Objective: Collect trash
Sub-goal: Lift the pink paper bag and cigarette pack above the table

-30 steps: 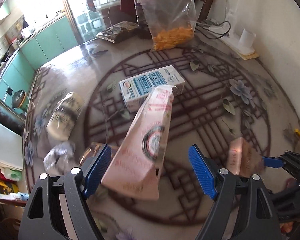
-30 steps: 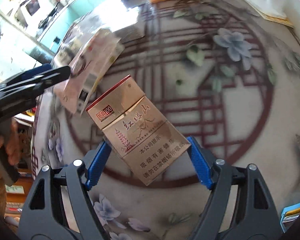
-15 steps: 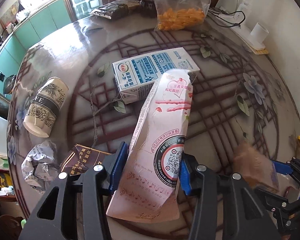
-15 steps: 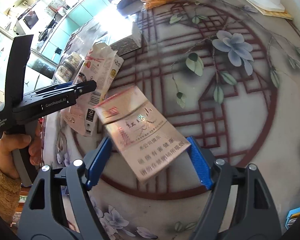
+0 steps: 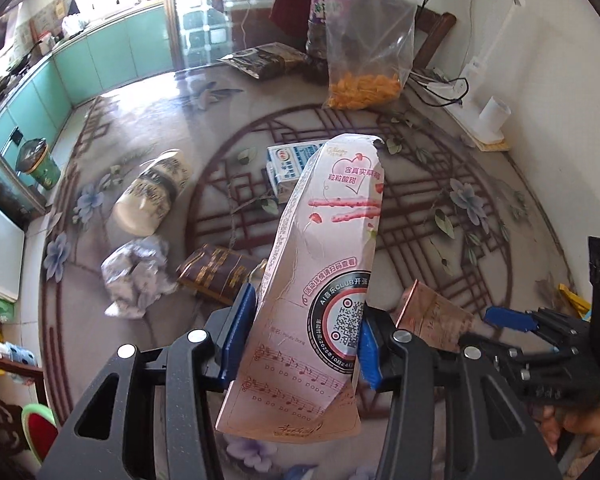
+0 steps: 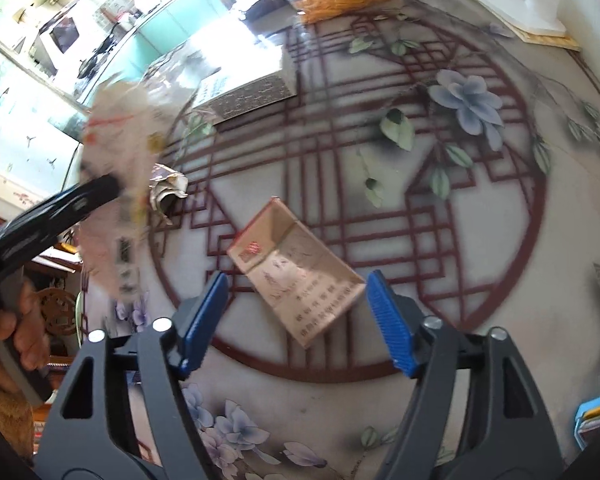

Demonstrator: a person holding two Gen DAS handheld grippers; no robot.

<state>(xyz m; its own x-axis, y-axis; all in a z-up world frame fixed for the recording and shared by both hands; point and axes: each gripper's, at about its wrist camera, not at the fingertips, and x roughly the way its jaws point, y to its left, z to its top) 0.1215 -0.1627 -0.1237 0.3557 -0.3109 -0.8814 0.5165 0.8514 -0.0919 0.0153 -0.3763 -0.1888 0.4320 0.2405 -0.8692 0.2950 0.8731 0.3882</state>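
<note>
Lifted now, flat pink carton (image 5: 324, 280) pinched by left fingers (image 5: 240, 332); right fingers (image 6: 392, 320) spread around copper pack (image 6: 300, 276).

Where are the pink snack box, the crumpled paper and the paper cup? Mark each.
pink snack box (image 5: 320, 280), left wrist view, middle of its printed front.
crumpled paper (image 5: 134, 274), left wrist view, centre of the wad.
paper cup (image 5: 152, 196), left wrist view, its patterned side.

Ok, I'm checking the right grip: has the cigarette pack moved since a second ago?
Yes: the cigarette pack sank from the jaws toward the tabletop's red ring.
</note>
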